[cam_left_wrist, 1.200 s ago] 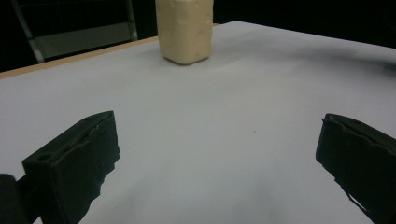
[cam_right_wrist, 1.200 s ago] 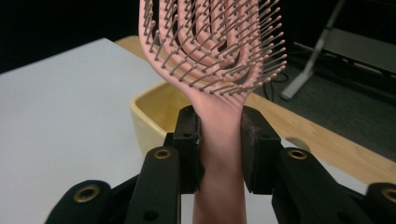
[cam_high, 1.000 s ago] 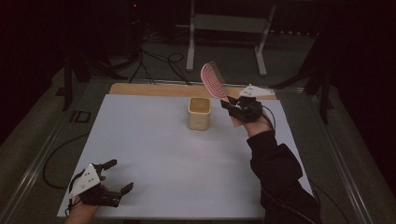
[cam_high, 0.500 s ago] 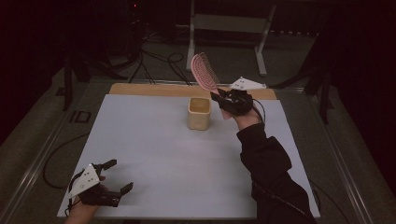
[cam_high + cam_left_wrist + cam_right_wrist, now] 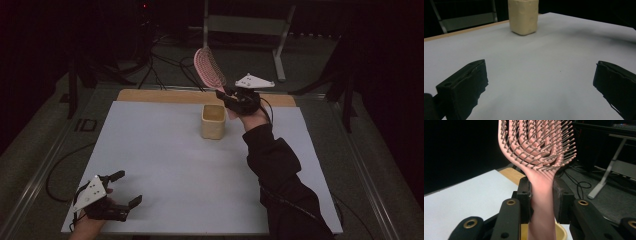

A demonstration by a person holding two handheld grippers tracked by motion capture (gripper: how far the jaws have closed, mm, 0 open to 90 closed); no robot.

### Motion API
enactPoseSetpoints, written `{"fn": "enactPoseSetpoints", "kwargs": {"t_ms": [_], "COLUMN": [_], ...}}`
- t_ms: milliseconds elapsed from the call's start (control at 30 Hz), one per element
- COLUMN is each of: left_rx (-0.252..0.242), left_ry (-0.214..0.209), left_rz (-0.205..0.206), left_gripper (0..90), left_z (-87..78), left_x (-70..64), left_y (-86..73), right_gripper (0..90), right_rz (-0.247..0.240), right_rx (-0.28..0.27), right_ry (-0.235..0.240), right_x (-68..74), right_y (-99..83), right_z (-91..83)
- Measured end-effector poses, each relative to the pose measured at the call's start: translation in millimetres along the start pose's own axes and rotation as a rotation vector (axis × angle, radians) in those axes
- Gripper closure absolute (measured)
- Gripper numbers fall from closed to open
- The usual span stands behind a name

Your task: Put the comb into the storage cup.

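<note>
Above the far side of the table (image 5: 150,150), the right gripper (image 5: 227,96) pinches the handle of a pink hairbrush (image 5: 208,67), whose bristled head tilts up and away to the left. Just below the handle's lower end stands a cream cup (image 5: 213,121), open side up. Near the front left corner, the left gripper (image 5: 125,189) rests with its jaws spread wide, holding nothing, well apart from the cup.

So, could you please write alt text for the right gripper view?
The right claw grips a pink hairbrush by its handle, bristled head up. A yellow cup peeks out below the handle, with the white table at left and a dark room behind.
</note>
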State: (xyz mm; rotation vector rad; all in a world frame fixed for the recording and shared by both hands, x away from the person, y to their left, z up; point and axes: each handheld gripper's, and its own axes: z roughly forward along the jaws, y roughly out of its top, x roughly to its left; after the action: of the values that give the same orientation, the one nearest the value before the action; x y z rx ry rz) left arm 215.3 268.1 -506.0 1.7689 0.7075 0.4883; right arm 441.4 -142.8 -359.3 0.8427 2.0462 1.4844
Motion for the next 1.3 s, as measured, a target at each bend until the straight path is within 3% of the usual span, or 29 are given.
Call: {"fn": "enactPoseSetpoints", "kwargs": {"t_ms": [333, 900, 1067, 1300], "left_rx": [-0.002, -0.006, -0.01, -0.009], "left_ry": [-0.001, -0.007, -0.013, -0.015], "left_rz": [0.0, -0.006, -0.013, -0.01], "left_gripper": [0.0, 0.0, 0.0, 0.0], "left_z": [-0.5, -0.6, -0.1, -0.1], "left_x": [0.6, 1.6, 1.1, 1.3], "left_y": [0.0, -0.5, -0.6, -0.6], "right_gripper": [70.5, 70.5, 70.5, 70.5], "right_rz": [0.04, 0.024, 0.016, 0.001], "right_rx": [-0.048, -0.109, -0.156, -0.165], "right_ry": [0.015, 0.011, 0.005, 0.022], "right_x": [-1.9, -2.1, -2.9, -4.9], "right_y": [1.4, -4.0, -10.9, -20.1], "right_z": [15.2, 47.1, 53.9, 60.8]}}
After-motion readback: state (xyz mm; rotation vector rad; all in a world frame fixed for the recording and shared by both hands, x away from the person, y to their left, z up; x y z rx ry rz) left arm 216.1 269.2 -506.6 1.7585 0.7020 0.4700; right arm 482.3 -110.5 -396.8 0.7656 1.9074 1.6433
